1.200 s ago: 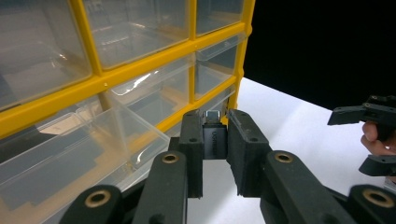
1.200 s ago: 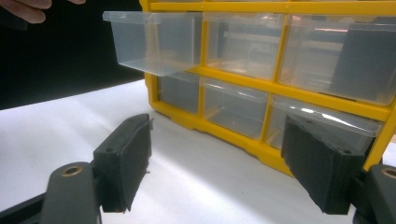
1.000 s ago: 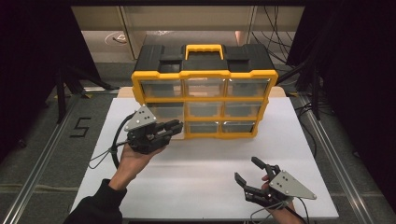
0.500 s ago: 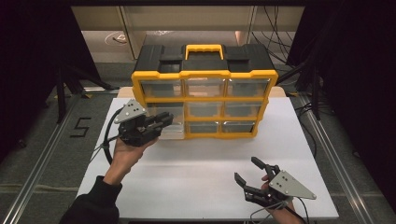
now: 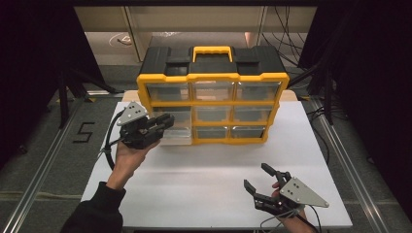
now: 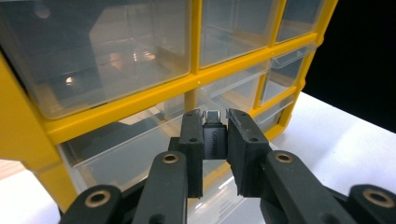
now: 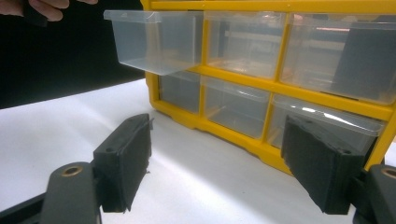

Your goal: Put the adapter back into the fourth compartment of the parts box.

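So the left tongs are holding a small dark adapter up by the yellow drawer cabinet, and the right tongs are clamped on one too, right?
Not quite. The right tongs are open and empty, as the right gripper view shows. The left tongs do hold the small dark adapter by the yellow drawer cabinet.

Drawer cabinet (image 5: 212,94) standing at the table's (image 5: 204,179) far middle. Left gripper (image 5: 163,121) up at its left front, just before the pulled-out middle-left drawer (image 5: 174,127) (small adapter (image 6: 215,135) between the jaws). Right gripper (image 5: 256,178) down at the near right, well apart.
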Demonstrator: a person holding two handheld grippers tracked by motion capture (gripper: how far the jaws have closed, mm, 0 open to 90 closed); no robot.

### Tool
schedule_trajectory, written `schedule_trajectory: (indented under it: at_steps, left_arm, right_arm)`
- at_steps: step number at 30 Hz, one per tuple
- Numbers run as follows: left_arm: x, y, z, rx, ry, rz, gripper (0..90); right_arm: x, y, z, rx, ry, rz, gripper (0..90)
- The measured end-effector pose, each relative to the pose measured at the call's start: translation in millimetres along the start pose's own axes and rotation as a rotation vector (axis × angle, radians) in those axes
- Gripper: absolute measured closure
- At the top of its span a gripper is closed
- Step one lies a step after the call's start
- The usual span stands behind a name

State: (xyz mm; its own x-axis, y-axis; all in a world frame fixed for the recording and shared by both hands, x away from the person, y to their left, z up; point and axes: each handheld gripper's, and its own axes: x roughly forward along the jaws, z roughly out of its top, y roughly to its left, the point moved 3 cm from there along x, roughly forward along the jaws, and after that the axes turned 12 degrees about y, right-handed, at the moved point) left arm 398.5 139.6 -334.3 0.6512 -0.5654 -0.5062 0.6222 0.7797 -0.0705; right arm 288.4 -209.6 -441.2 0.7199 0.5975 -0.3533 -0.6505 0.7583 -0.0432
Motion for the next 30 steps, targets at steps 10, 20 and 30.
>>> schedule_trajectory:
  at_steps: [10,20,30]
  left_arm:
    - [2.9,7.2,-2.3,-0.016,0.010,0.019,75.6]
    - [7.3,6.0,-3.2,-0.035,0.031,0.012,44.7]
    - [4.8,0.9,-1.6,-0.030,0.015,0.003,30.6]
  right_arm:
    - [0.0,-0.2,-0.1,0.001,0.001,0.000,25.4]
    - [-0.4,-0.6,0.1,-0.001,0.002,0.000,25.4]
    - [-0.8,-0.7,0.5,-0.001,-0.002,-0.002,25.4]
